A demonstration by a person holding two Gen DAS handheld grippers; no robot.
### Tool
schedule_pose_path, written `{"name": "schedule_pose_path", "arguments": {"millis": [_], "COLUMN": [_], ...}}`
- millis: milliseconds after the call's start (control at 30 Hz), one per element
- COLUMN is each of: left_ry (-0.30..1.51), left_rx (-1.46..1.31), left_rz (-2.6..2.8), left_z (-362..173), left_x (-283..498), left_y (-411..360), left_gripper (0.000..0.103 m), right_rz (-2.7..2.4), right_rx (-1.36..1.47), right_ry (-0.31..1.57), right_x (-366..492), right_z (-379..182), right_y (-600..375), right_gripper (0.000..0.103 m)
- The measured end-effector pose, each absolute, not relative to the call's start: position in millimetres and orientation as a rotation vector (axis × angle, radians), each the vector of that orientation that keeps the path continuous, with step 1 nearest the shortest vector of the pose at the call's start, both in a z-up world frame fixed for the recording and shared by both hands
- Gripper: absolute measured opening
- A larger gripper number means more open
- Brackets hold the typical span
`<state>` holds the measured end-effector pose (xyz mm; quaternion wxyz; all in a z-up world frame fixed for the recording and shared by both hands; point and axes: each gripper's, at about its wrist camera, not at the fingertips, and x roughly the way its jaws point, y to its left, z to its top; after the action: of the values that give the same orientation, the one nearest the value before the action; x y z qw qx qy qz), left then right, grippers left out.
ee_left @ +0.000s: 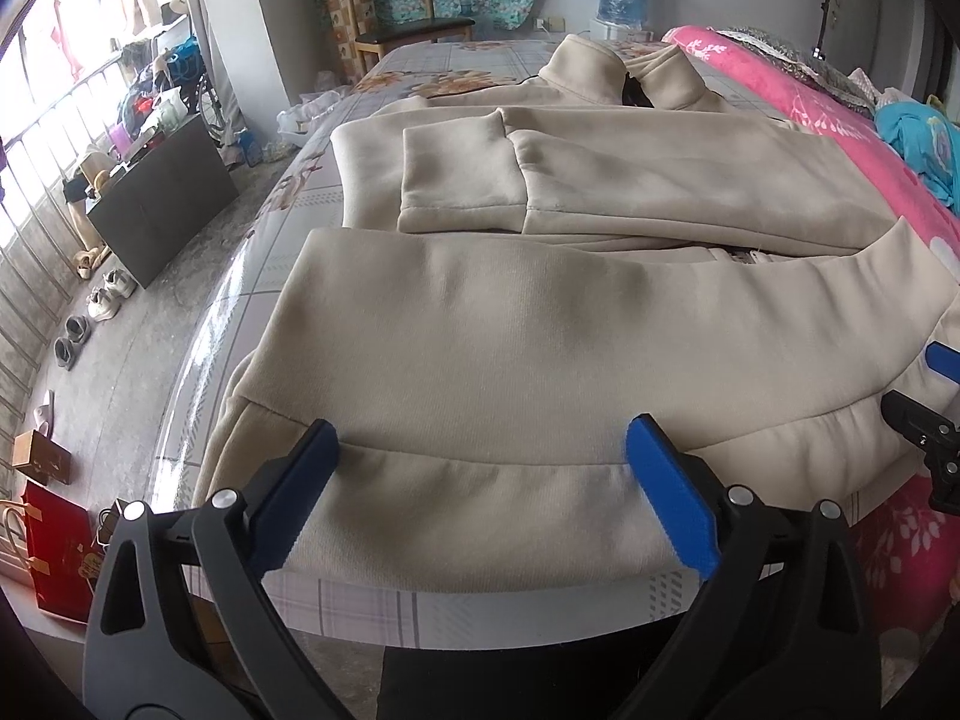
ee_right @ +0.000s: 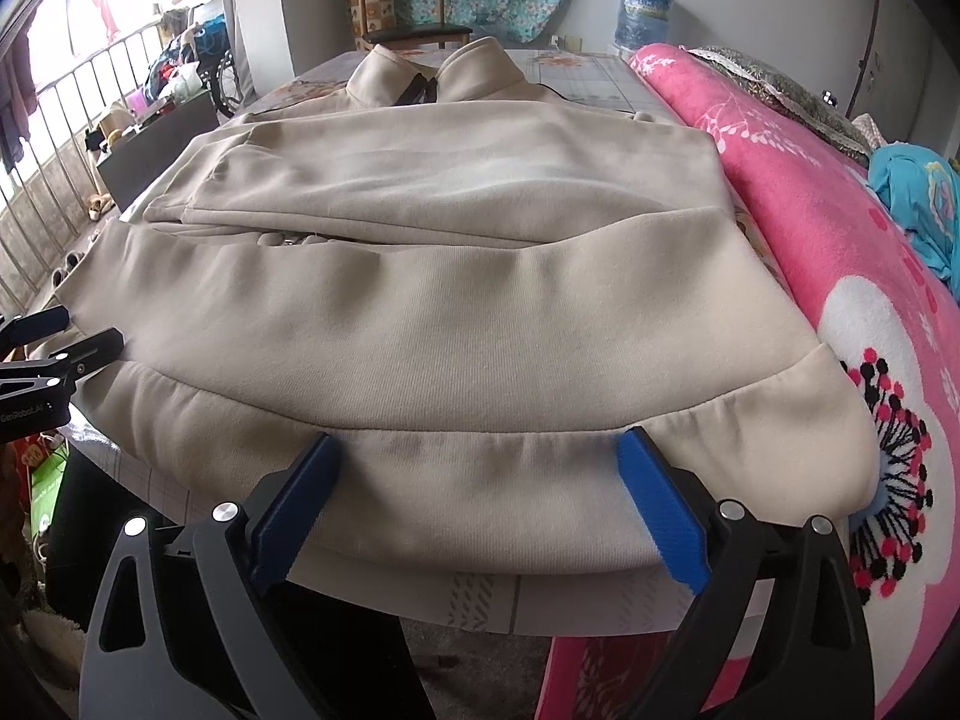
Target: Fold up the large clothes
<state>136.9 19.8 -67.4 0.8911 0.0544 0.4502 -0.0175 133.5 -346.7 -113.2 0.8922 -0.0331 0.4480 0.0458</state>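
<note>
Two grippers, left (ee_left: 480, 480) and right (ee_right: 480, 492), stood wide apart over the hem of a beige jacket (ee_left: 570, 324) on the bed (ee_left: 360, 594), gripping nothing. Only the left view showed folded sleeves (ee_left: 462, 180). Its collar pointed away, long axis crosswise.

You are working in a lived-in bedroom: ahead of your grippers lies a bed (ee_left: 312, 222) with a patterned sheet, a pink floral blanket (ee_right: 840, 252) to their right, shoes (ee_left: 90, 312) on the floor left, a wooden chair (ee_left: 402, 6) beyond.
</note>
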Motion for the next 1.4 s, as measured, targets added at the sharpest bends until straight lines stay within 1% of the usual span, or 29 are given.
{"name": "schedule_pose_path", "arguments": {"millis": [1167,1300,1400], "left_ry": [0.929,0.909,0.896], "left_rx": [0.103,0.111,0.1], "left_rz": [-0.053,-0.081,-0.088], "left_z": [-67.2,-66.4,-66.8], "left_x": [136.9,134.1,134.1], "left_y": [22.4,27.9,39.0], "left_gripper": [0.095,0.095,0.095], "right_rz": [0.106,0.08,0.045], "right_rx": [-0.063,-0.063,0.022], "right_ry": [0.926,0.92,0.925], "right_x": [133.2,130.4,128.0], "right_z": [-113.2,-109.4,-107.4], "right_y": [-348.4,-364.5,-401.3], "right_gripper": [0.093,0.093,0.093]}}
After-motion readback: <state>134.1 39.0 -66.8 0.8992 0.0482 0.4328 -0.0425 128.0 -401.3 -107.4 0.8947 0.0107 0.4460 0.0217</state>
